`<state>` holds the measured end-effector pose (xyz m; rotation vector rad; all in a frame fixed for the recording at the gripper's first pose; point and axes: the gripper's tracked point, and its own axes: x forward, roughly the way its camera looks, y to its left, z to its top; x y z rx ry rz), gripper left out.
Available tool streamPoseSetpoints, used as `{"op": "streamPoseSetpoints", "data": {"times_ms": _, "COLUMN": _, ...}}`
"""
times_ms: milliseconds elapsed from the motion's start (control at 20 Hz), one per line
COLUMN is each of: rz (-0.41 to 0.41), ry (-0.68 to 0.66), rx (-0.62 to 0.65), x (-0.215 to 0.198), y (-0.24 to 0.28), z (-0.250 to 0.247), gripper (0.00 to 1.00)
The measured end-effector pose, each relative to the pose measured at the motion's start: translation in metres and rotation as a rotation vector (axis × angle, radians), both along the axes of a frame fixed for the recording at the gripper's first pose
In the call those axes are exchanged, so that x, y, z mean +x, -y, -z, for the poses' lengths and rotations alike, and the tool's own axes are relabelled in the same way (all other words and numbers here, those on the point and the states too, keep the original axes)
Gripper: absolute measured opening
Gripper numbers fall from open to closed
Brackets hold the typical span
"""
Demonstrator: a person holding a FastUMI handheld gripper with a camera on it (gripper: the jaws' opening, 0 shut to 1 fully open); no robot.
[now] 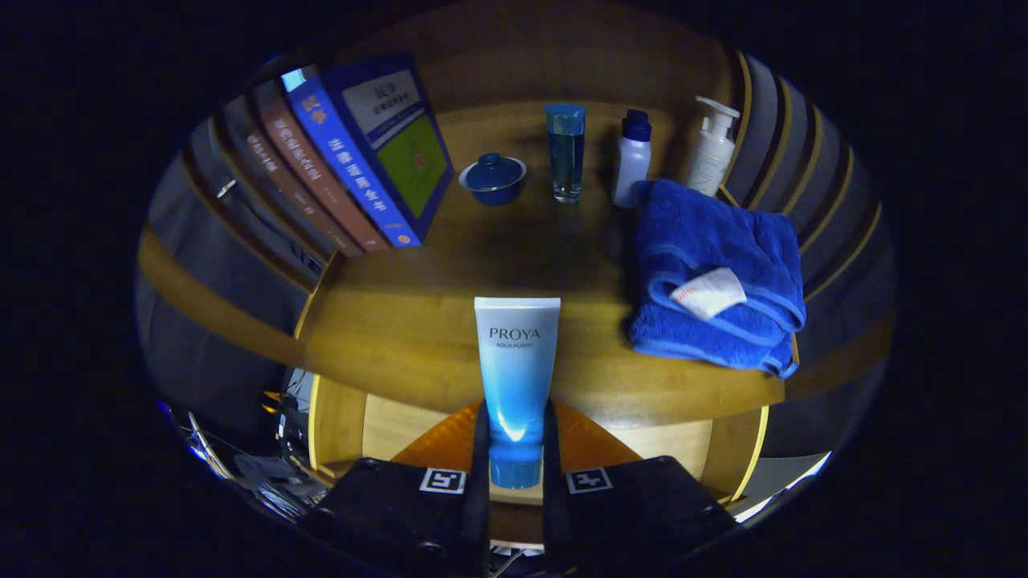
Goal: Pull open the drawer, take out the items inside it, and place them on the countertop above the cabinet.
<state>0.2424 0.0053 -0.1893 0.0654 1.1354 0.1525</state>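
— Holding what?
— My claw (516, 449) is clamped on a blue tube (516, 377), cap down, both fingers pressing its sides.
— Where is it?
— Upright over the wooden countertop (401, 321) front edge, left of a folded blue towel (715, 273).

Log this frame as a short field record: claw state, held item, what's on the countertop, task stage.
claw: shut on the blue tube, cap end between its fingers
countertop: leaning books, lidded bowl, clear bottle, white bottle, pump bottle, folded blue towel
drawer: open below
stage: tube held over countertop, not yet set down
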Motion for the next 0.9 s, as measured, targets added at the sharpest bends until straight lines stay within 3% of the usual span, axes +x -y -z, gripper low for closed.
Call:
{"op": "streamPoseSetpoints", "data": {"times_ms": 450, "rz": 0.061, "ry": -0.061, "rx": -0.061, "x": 0.037, "y": 0.0, "z": 0.035, "gripper": 0.33}}
{"op": "streamPoseSetpoints", "data": {"times_ms": 550, "rz": 0.081, "ry": -0.064, "rx": -0.053, "x": 0.038, "y": -0.001, "z": 0.036, "gripper": 0.44}}
{"op": "streamPoseSetpoints", "data": {"times_ms": 850, "rz": 0.023, "ry": 0.055, "rx": -0.07, "x": 0.041, "y": 0.004, "z": 0.009, "gripper": 1.0}}
{"op": "streamPoseSetpoints", "data": {"times_ms": 900, "rz": 0.007, "ry": 0.092, "rx": -0.064, "x": 0.04, "y": 0.001, "z": 0.003, "gripper": 1.0}}
